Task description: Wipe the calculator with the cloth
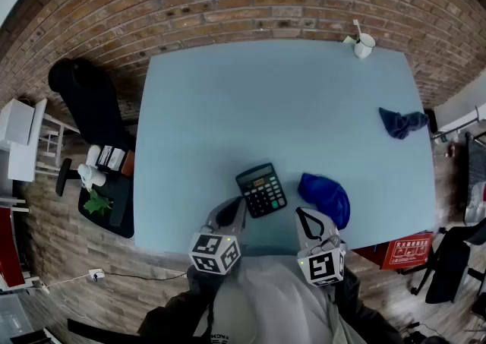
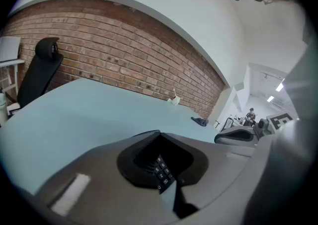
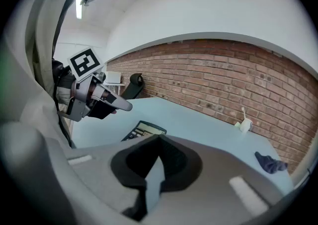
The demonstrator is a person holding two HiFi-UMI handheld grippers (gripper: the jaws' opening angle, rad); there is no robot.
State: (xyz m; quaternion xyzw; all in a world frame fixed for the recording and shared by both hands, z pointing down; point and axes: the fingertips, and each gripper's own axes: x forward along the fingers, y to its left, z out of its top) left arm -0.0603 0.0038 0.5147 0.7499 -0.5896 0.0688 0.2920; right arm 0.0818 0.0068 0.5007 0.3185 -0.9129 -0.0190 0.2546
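Observation:
A black calculator (image 1: 261,189) lies flat near the front edge of the light blue table (image 1: 281,107). Just right of it sits a bunched bright blue cloth (image 1: 326,197). My left gripper (image 1: 230,213) hovers at the calculator's near left corner, jaws shut and empty; some calculator keys (image 2: 160,170) show through the hollow behind its closed jaws. My right gripper (image 1: 308,219) is shut and empty just in front of the blue cloth. In the right gripper view the calculator (image 3: 144,129) shows ahead on the left, the left gripper (image 3: 97,100) beyond it, and the bright cloth is hidden.
A darker blue cloth (image 1: 402,121) lies at the table's right edge, and a white cup (image 1: 364,45) stands at the far right corner. A black chair (image 1: 87,99) and a low stand with small items (image 1: 106,183) are left of the table. A brick wall runs behind.

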